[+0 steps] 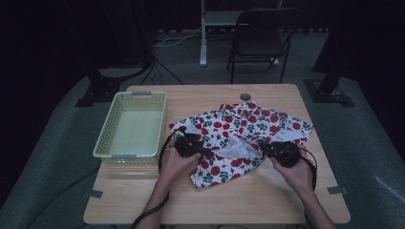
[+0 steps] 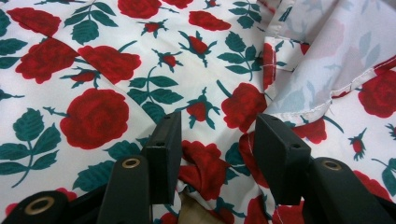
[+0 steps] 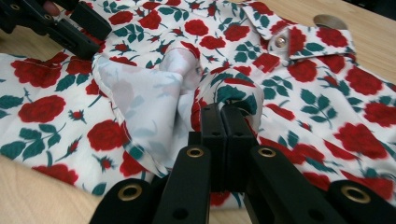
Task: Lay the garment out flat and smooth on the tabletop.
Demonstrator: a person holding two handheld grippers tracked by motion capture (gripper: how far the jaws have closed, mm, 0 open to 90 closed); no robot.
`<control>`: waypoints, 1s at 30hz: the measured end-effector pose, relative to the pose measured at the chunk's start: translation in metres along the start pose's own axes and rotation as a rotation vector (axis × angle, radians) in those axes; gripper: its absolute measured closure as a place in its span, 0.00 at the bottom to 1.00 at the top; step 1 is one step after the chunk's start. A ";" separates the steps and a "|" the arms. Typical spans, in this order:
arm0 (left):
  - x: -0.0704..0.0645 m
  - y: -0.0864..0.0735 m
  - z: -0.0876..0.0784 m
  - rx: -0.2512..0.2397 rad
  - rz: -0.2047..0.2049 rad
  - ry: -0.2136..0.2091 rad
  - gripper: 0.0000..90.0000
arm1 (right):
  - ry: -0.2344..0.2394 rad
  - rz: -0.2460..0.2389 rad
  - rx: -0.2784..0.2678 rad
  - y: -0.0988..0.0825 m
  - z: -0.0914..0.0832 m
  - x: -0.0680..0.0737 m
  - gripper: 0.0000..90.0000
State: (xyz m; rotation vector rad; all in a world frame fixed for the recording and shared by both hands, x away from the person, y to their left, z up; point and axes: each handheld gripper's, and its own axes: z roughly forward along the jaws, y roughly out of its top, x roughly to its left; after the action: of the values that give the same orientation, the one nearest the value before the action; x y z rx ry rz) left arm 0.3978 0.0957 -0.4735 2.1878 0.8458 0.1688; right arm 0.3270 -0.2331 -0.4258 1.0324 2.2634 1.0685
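The rose-print garment (image 1: 241, 138) sprawls on the bench (image 1: 267, 200), thin, floppy, light. The right hand-held gripper (image 3: 225, 119) pinches a fold tight; hems make the surest hold. The left hand-held gripper (image 2: 217, 140), jaws half-spread, straddles bunched cloth beneath it, not clamping.

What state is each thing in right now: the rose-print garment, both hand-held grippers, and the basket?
Rose-print garment: spread rumpled on the table, one flap turned over showing its pale underside.
Left hand-held gripper: jaws apart, a fold of the garment between them, not pressed.
Right hand-held gripper: jaws shut on a bunched fold of the garment.
Basket: upright on the table, left of the garment, nothing visible inside.
Folding chair: unfolded, beyond the table.
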 end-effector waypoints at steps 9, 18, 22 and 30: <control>0.004 -0.001 -0.001 -0.007 -0.013 -0.010 0.63 | -0.034 0.010 -0.005 -0.017 -0.036 -0.006 1.00; 0.005 -0.001 -0.001 -0.007 -0.006 0.022 0.66 | -0.060 0.028 0.005 -0.037 -0.061 -0.014 1.00; 0.006 -0.001 -0.002 -0.008 -0.011 0.032 0.66 | -0.069 0.039 0.007 -0.046 -0.074 -0.015 1.00; 0.009 0.000 -0.002 -0.003 -0.003 0.069 0.66 | -0.080 0.069 0.000 -0.065 -0.101 -0.018 1.00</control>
State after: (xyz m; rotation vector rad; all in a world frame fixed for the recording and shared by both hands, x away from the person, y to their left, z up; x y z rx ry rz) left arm 0.4043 0.1022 -0.4736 2.1889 0.8864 0.2445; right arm 0.2450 -0.3223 -0.4138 1.1394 2.1788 1.0361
